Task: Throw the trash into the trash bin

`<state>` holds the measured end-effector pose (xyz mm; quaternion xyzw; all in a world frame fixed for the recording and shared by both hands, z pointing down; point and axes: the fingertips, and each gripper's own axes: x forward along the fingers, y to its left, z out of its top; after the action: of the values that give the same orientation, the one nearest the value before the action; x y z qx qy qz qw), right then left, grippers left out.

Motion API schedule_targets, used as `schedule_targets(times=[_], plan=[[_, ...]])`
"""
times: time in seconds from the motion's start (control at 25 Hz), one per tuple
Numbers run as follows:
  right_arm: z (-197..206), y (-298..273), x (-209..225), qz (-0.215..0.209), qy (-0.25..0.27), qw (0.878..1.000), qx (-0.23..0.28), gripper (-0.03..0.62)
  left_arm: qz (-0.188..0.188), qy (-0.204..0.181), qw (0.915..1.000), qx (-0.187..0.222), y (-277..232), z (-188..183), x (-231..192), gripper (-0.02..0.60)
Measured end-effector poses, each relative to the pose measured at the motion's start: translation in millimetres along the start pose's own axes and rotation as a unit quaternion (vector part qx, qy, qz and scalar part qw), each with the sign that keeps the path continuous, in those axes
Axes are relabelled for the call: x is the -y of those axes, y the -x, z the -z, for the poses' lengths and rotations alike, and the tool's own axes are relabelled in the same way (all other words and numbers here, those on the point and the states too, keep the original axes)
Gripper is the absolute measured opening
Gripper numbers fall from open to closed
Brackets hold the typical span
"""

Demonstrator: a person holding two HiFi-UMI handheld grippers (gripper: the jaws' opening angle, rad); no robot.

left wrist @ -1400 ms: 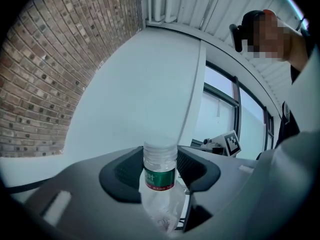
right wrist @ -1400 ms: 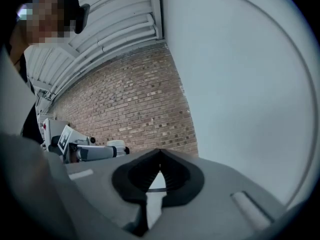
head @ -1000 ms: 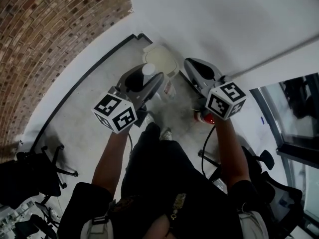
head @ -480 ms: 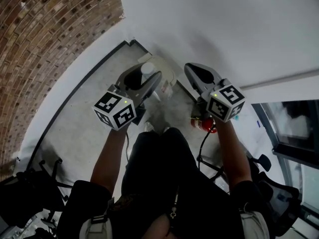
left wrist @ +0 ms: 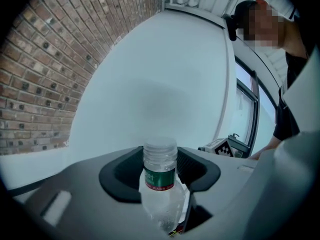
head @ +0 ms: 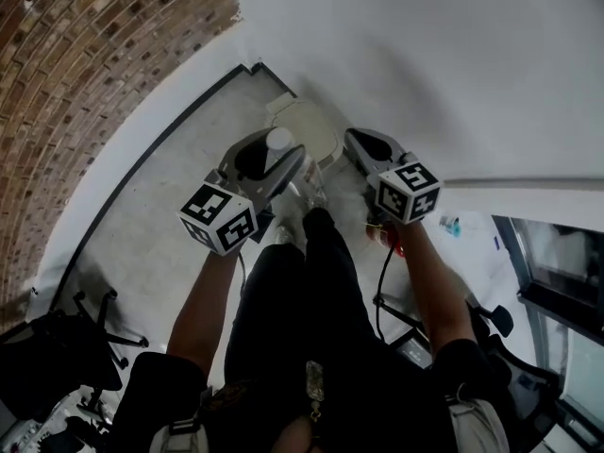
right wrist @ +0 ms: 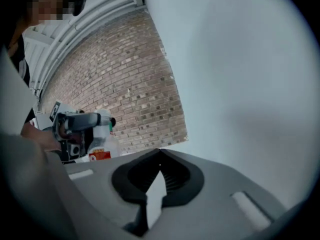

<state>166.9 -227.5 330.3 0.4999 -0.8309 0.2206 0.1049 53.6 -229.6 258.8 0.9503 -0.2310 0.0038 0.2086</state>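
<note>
Head view, steeply down: left gripper (head: 272, 156) closed on a clear plastic bottle (head: 279, 141) with a green label, the pads pressing its body and the capped end showing past the jaw tips. The bottle appears just beside the pale trash bin (head: 307, 125), which stands on the floor against the white wall (head: 425, 55). Right gripper (head: 359, 142): jaw tips together, a white sliver between them, nature unclear
</note>
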Motion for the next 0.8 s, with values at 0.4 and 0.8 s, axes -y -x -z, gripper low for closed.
schedule_targets(times=[0.4,0.8], plan=[[233,-86,81,0.037,-0.076,0.984,-0.157,0.003,-0.008,0.030,0.9977,-0.060,-38,133,-62,0.204],[371,-141,119,0.052,-0.085,0.970,-0.223,0.003,-0.012,0.055,0.9946,-0.087,-55,242,-112,0.204]])
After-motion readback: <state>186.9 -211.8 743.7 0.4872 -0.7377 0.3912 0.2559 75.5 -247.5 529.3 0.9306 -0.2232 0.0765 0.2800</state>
